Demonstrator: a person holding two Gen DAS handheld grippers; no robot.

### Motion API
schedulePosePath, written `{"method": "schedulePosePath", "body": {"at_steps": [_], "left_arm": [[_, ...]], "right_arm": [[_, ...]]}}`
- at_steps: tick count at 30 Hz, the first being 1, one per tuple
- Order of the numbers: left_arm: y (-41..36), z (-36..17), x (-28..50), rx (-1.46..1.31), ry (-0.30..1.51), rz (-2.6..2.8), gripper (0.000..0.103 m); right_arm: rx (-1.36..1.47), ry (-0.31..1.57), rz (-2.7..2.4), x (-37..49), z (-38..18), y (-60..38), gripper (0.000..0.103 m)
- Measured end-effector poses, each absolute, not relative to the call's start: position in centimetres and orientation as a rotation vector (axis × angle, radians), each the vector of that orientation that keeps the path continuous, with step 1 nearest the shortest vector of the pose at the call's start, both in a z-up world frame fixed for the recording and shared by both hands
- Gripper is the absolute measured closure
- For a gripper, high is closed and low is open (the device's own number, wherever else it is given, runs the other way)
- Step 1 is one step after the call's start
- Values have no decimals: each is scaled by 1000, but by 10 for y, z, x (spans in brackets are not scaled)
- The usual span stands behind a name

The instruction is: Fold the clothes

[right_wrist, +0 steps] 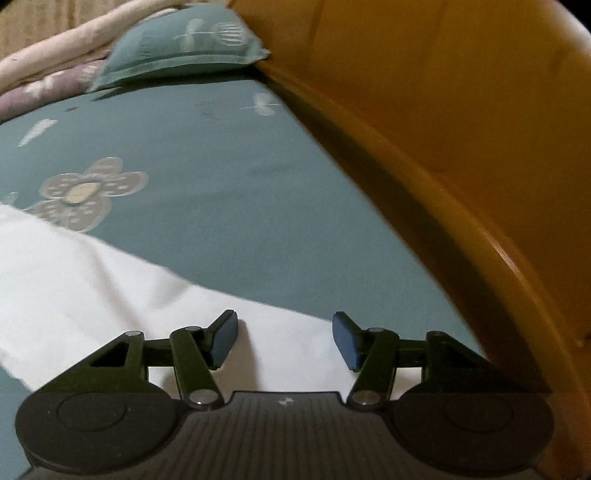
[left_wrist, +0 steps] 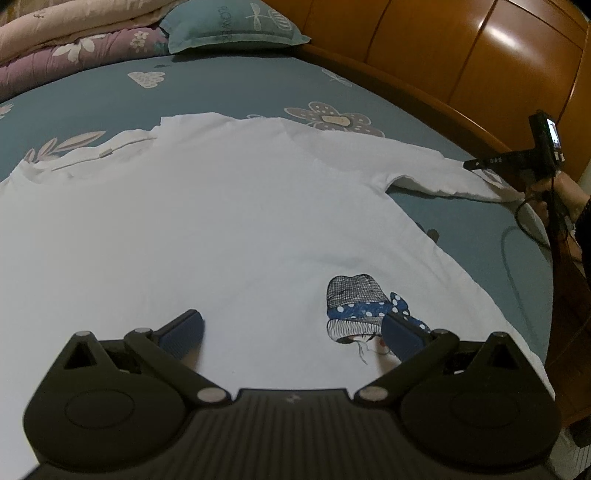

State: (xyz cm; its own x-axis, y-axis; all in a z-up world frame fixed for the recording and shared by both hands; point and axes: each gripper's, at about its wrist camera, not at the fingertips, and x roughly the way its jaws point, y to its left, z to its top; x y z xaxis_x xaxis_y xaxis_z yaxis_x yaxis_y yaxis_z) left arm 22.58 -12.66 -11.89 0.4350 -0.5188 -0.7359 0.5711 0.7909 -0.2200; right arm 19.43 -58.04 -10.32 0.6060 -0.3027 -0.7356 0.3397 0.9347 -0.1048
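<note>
Lying flat, white shirt (left_wrist: 221,206) sleeve (right_wrist: 110,295) apparently points headboardward; left claw (left_wrist: 291,332), right claw (right_wrist: 284,339) spread.

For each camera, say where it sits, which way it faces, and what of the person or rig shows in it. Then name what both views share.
Left wrist: sits on the left claw, angled down over the white shirt toward the pillow; shows its own open fingers, plus the right claw and the hand holding it at the sleeve end.
Right wrist: sits on the right claw, angled down along the sleeve beside the wooden bed frame; shows only its own open fingers.
Shared: shirt, teal flowered sheet, pillow, bed frame.
</note>
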Motion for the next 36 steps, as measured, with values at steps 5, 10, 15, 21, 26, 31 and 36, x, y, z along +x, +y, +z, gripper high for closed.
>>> {"method": "schedulePosePath", "body": {"at_steps": [5,10,15,21,26,31,36], "left_arm": [[-126,-119,226,63,890,-677,1],[-129,-120,225,82,887,-672,1],[-128,-120,226,71,887,-676,1],[-128,-120,225,73,881,-678,1],[-129,-120,224,70,880,-671,1],[-127,-121,225,65,878,-676,1],[-126,-121,225,60,876,-681,1]], "right_arm": [[202,813,-274,172,-99,-582,41],[53,867,-366,199,-115,-563,25],[231,824,-405,204,-115,-594,17],[259,753,-291,181,-86,-558,15],[171,781,-179,191,-106,-500,14],[216,763,-164,196,-124,-502,0],[268,757,-265,198,-123,-539,0]]}}
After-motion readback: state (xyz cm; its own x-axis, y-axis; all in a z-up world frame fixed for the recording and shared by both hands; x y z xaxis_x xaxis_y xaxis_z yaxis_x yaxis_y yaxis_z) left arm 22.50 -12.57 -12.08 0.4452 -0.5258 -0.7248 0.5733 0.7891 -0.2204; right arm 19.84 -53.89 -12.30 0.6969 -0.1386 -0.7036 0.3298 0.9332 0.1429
